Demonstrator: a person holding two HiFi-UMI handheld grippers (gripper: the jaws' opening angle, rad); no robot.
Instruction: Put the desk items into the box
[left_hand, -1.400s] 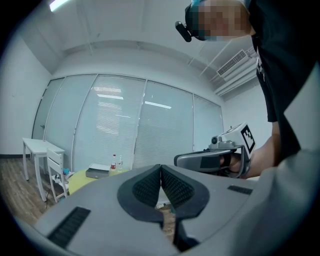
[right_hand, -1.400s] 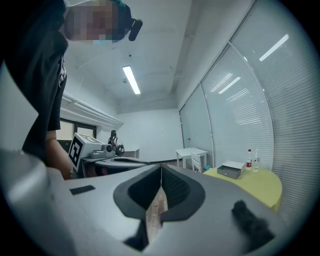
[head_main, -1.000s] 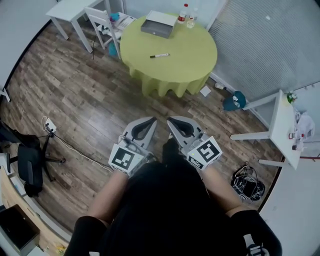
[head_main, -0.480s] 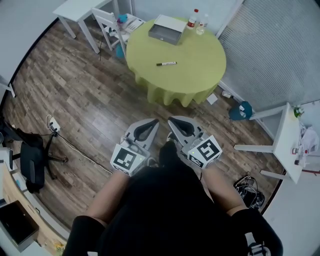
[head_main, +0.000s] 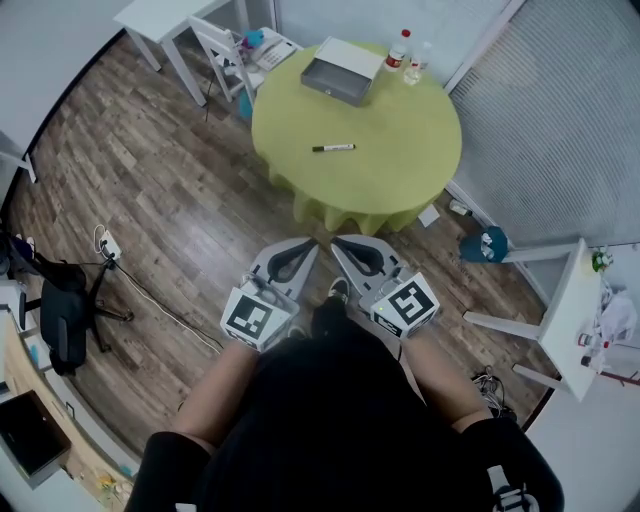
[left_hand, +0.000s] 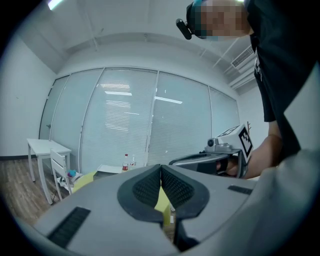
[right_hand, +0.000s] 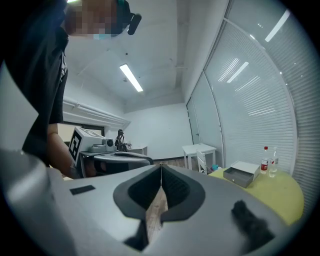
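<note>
A black marker (head_main: 332, 148) lies near the middle of the round green table (head_main: 400, 150). A grey open box (head_main: 342, 72) sits at the table's far edge, also seen in the right gripper view as the box (right_hand: 242, 175). My left gripper (head_main: 298, 250) and right gripper (head_main: 345, 248) are held side by side close to my body, well short of the table. Both have their jaws pressed together with nothing between them. The marker does not show in either gripper view.
Two bottles (head_main: 400, 48) stand beside the box at the table's far edge. A white chair (head_main: 228, 55) and a white desk (head_main: 160, 20) are beyond the table on the left. Another white table (head_main: 560, 310) stands at right, an office chair (head_main: 60, 320) and cables at left.
The round table has come nearer and shifted right in the head view as I step toward it. Both grippers stay in the same place by my body, shut.
</note>
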